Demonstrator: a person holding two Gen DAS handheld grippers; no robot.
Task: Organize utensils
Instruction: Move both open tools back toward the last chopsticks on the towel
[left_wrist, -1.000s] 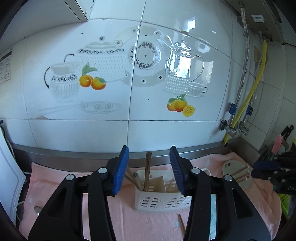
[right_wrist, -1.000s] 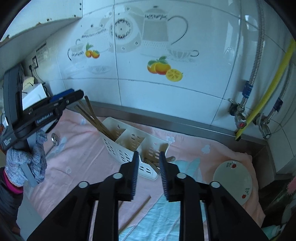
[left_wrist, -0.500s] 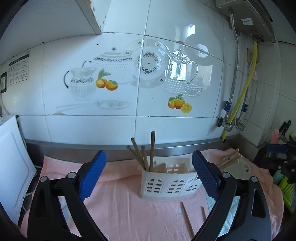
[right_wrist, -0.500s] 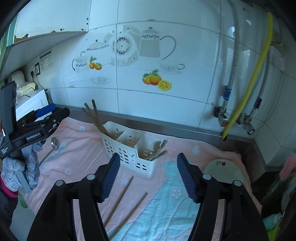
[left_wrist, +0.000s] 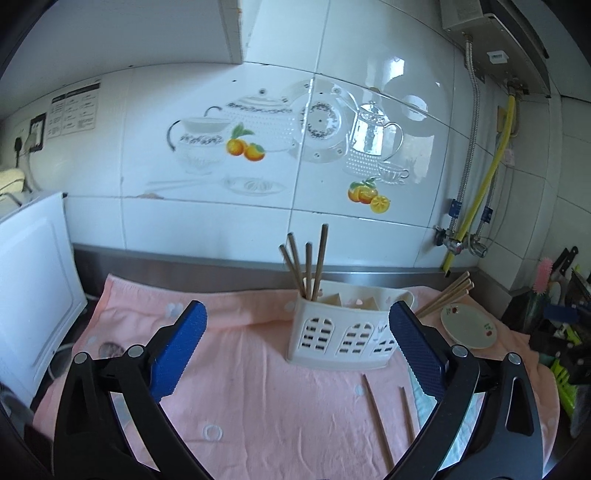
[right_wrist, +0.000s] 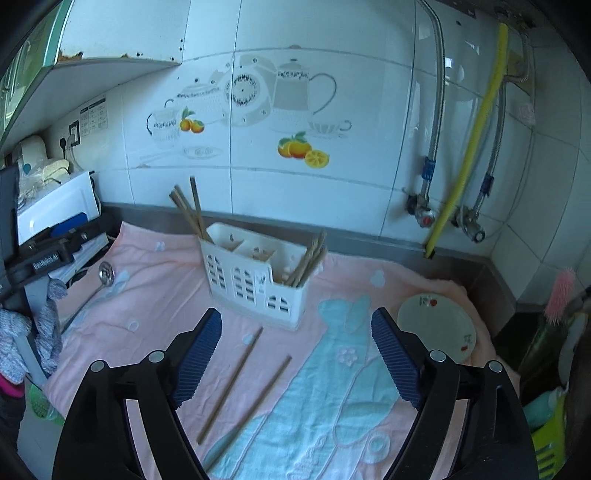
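A white slotted utensil holder (left_wrist: 343, 336) (right_wrist: 251, 273) stands on the pink towel (left_wrist: 240, 387) near the back wall. Several brown chopsticks (left_wrist: 308, 266) stick up from its left compartment. Another bundle (right_wrist: 310, 258) leans out of its right one. Two loose chopsticks (right_wrist: 236, 376) lie on the towel in front of the holder. My left gripper (left_wrist: 295, 314) hangs back from the holder, its jaws opening wide with nothing between the pads. My right gripper (right_wrist: 295, 317) hovers above the loose chopsticks, jaws also opening and empty.
A small plate (right_wrist: 437, 328) sits right of the holder. A metal ladle (right_wrist: 105, 275) lies on the towel's left side. A white appliance (left_wrist: 29, 280) borders the left. Pipes and a yellow hose (right_wrist: 461, 177) run down the back-right corner, with a cluttered rack (left_wrist: 554, 332) beyond.
Both grippers have pulled back from the holder and their jaws have spread from nearly shut to wide apart. The holder now looks smaller and farther away in both views.
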